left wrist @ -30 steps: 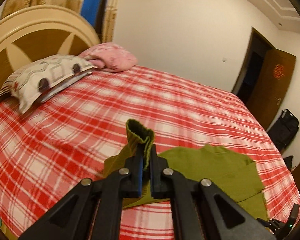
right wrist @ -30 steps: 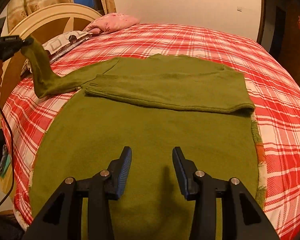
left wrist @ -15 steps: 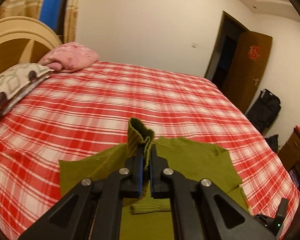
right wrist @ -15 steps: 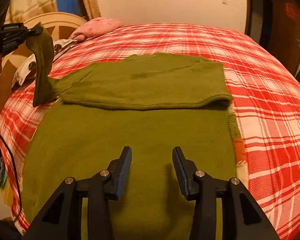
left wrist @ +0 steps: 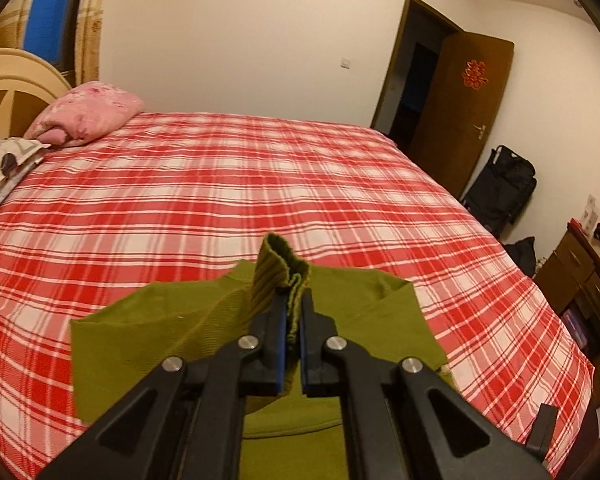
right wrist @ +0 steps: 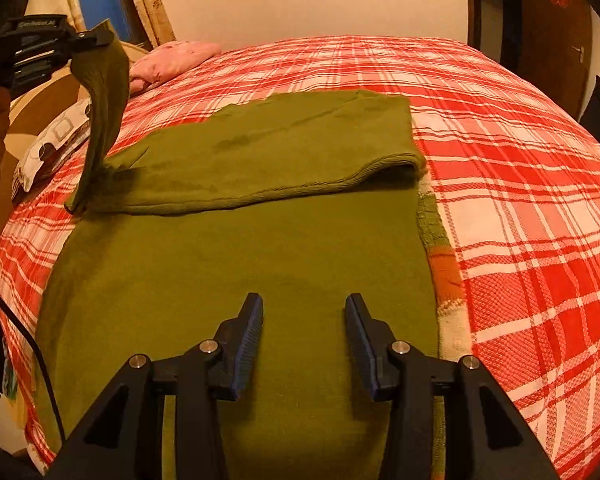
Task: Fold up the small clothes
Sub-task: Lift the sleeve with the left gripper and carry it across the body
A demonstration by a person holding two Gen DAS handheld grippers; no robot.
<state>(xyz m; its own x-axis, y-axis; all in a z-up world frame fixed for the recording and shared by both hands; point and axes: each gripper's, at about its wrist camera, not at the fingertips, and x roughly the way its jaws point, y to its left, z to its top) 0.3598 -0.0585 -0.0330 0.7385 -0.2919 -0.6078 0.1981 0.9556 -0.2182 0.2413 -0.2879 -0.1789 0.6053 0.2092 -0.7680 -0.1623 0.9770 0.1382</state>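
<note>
Over plaid bed (left wrist: 220, 184), sleeve cuff (left wrist: 280, 268) further right in left tongs (left wrist: 294, 320).

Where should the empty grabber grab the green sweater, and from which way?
Probably the sweater's right side edge, near the folded-over sleeve's end. The layers end there in a free edge on the bedspread, so fingers could slide under. The open right gripper hovers over flat cloth, with nothing to pinch. The left gripper holds the other cuff aloft.

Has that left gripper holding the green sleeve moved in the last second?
Yes. In the right wrist view the left gripper has carried the sleeve cuff rightward, from beside the headboard toward the pink pillow.
</note>
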